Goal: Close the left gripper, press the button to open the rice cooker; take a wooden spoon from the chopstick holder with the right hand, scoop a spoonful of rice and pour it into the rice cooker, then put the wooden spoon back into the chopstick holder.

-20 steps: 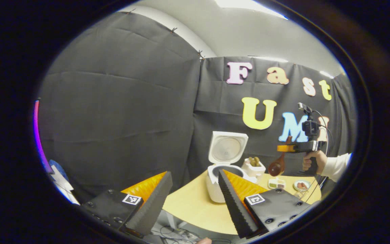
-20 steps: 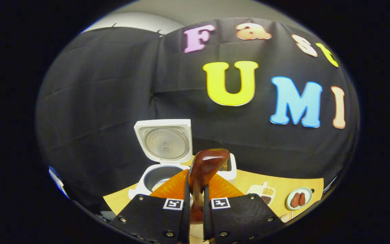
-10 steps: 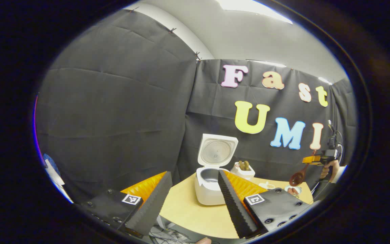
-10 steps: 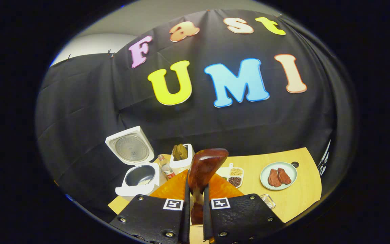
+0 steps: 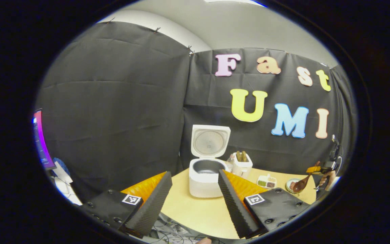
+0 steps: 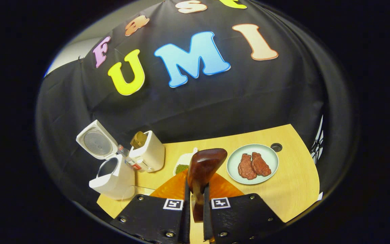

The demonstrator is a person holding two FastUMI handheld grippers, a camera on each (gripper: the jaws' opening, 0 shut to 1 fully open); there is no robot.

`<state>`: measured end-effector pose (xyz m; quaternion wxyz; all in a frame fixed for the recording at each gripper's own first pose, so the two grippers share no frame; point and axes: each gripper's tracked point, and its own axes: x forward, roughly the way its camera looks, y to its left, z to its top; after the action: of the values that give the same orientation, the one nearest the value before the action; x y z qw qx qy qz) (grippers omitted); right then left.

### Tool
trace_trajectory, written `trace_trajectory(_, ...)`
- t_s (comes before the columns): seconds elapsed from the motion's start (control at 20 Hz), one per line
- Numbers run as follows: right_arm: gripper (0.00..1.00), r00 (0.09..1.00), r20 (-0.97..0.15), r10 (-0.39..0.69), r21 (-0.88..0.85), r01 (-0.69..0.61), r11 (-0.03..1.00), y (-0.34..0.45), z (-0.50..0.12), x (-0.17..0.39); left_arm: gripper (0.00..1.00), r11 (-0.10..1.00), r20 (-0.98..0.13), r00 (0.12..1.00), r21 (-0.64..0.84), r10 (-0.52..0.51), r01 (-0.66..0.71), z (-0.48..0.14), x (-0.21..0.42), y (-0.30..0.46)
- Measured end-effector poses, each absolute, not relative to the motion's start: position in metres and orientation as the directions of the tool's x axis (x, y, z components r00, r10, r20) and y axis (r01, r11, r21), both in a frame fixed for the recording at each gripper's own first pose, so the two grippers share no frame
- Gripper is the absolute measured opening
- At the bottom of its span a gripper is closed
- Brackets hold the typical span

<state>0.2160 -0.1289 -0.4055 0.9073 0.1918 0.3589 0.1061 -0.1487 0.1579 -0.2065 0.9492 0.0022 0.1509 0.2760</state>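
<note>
Wooden spoon (image 6: 201, 166), dark brown and glossy, sits clamped between the right gripper (image 6: 196, 203) fingers above the tan table (image 6: 293, 189); left gripper (image 5: 193, 200) hangs released. White rice cooker (image 6: 112, 176) stands open. Scooping seems next: lower the bowl into the divided grain dish (image 6: 182, 166).

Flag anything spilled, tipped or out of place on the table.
Nothing stands out. The rice cooker stands upright with its lid open, the chopstick holder is upright beside it, and the plate lies flat. No spill shows on the table.
</note>
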Motion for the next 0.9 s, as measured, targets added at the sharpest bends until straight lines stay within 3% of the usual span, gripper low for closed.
trace_trajectory(0.3,0.16,0.662,-0.663,0.349,0.443,-0.029,0.896,-0.139,-0.467,0.216,0.92,0.840,-0.323,0.776,0.179,0.542,-0.512,-0.204,-0.123,0.122)
trace_trajectory(0.65,0.16,0.617,-0.685,0.388,0.501,0.011,0.866,-0.148,-0.499,0.190,0.93,0.887,-0.336,0.823,0.228,0.458,-0.401,-0.203,-0.064,0.067)
trace_trajectory(0.9,0.22,0.611,-0.694,0.381,0.497,0.023,0.868,-0.165,-0.504,0.166,0.92,0.921,-0.364,0.849,0.228,0.382,-0.317,-0.218,-0.027,0.036)
